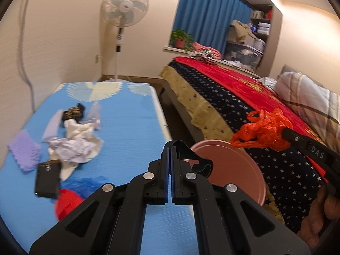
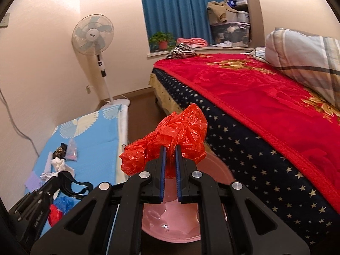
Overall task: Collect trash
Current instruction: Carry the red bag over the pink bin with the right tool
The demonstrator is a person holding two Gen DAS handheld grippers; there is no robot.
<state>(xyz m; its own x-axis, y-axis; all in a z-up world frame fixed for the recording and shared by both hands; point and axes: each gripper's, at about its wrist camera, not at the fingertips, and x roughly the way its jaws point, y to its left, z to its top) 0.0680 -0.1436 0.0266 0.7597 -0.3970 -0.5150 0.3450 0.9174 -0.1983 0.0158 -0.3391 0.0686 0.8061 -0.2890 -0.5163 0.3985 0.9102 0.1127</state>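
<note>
Right tool [image 2: 170,148] grips orange bag [image 2: 170,136] above pink bin [image 2: 170,223].

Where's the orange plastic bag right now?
The orange plastic bag is pinched in the right gripper, above the pink bin, between the blue table and the bed.

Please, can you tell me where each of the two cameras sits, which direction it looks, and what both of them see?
Left wrist: rides the left gripper, facing the litter-strewn blue mat; its shut fingers and the person's right hand show.
Right wrist: rides the right gripper, looking over the round pink bin; its fingers pinch the crumpled orange plastic bag.
Shared: bag, bin, mat, white pedestal fan, red blanket.
</note>
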